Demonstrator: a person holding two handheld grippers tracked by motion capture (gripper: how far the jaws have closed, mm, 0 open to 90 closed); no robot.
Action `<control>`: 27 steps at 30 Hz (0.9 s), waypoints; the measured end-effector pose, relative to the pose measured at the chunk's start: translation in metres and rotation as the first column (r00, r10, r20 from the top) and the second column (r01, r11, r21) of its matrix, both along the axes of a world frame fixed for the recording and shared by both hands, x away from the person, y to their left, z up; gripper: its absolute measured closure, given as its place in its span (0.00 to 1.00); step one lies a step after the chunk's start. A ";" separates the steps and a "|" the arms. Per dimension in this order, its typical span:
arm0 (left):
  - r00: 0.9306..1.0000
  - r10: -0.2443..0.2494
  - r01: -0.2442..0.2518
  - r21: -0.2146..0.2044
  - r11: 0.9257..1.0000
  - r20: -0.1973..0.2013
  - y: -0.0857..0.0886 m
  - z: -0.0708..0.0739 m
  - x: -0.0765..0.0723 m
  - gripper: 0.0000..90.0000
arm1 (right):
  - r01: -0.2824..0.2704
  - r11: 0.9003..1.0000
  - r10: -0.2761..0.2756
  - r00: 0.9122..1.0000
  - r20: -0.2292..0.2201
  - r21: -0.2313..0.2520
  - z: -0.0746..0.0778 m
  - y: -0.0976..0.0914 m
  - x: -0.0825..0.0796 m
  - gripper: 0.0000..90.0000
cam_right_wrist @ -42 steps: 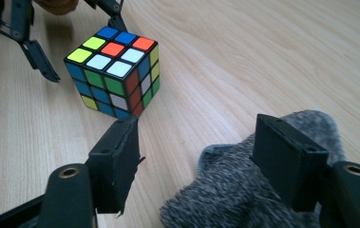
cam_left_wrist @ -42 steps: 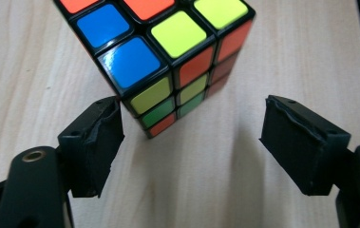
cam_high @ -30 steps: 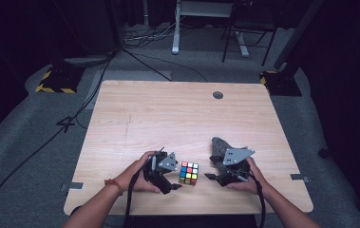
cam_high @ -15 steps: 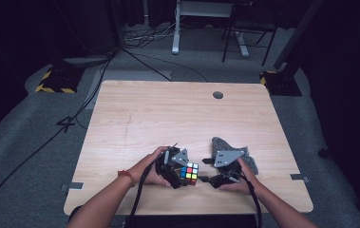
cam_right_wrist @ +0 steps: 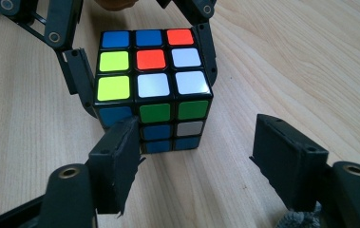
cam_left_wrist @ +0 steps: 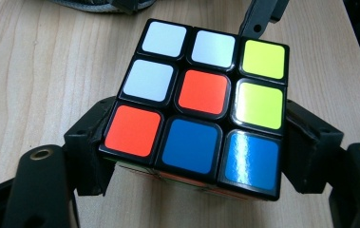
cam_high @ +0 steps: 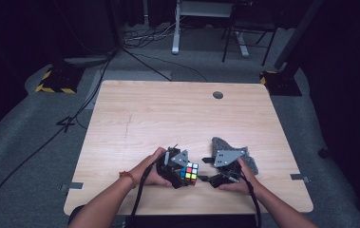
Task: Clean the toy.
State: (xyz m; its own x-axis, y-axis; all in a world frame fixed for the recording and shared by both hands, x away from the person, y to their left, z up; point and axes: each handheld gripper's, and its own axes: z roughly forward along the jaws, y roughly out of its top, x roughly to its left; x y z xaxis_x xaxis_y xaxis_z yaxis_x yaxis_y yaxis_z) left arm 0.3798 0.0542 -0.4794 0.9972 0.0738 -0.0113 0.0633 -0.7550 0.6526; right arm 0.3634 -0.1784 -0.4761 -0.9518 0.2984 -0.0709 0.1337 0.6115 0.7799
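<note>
Left gripper [cam_high: 183, 175] now sits right on the scrambled multi-colour puzzle cube [cam_high: 189, 173], near the front edge of the pale wood-grain surface [cam_high: 168, 114]. A sec ago that gripper was off to the cube's left w/ a gap between them; since then the left hand [cam_high: 153, 168] has slid in toward the cube. Its jaws have just been closing, w/ the cube between them. In the left gripper view both black pads press on opposite sides of the cube [cam_left_wrist: 201, 109], so it's a pinch across the lower layers. Cube's top face shows white, orange, yellow-green and blue stickers, orange in the centre.

Right gripper [cam_high: 218, 178] is just beside the cube on its right, about where it was before, right hand [cam_high: 237, 178] behind it. In the right gripper view its jaws are spread wide; one pad lies close in front of the cube's [cam_right_wrist: 154, 85] lower corner, the other well clear, no squeeze on it.

Crumpled grey cloth [cam_high: 237, 154] lies behind the right gripper, as a sec ago. Cube itself has barely shifted on the surface.
</note>
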 end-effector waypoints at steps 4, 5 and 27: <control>1.000 0.003 -0.004 -0.007 1.000 -0.010 0.001 -0.001 0.001 0.28 | 0.002 1.000 -0.002 1.000 0.007 0.013 0.001 0.000 -0.001 0.37; 1.000 0.004 -0.004 -0.006 1.000 -0.008 0.001 -0.001 0.001 0.27 | 0.003 1.000 -0.004 1.000 0.011 0.024 0.002 0.000 -0.001 0.37; 1.000 0.015 -0.015 -0.003 1.000 -0.014 0.018 -0.004 0.005 0.34 | 0.019 0.999 -0.021 0.999 0.030 0.038 0.006 0.011 0.003 0.41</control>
State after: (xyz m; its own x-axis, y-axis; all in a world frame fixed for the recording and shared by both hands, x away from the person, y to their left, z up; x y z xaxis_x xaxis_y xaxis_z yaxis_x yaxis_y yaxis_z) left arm 0.3851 0.0722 -0.4835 0.9957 0.0888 -0.0257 0.0839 -0.7521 0.6536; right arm 0.3668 -0.1674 -0.4699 -0.9432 0.3205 -0.0878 0.1215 0.5787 0.8064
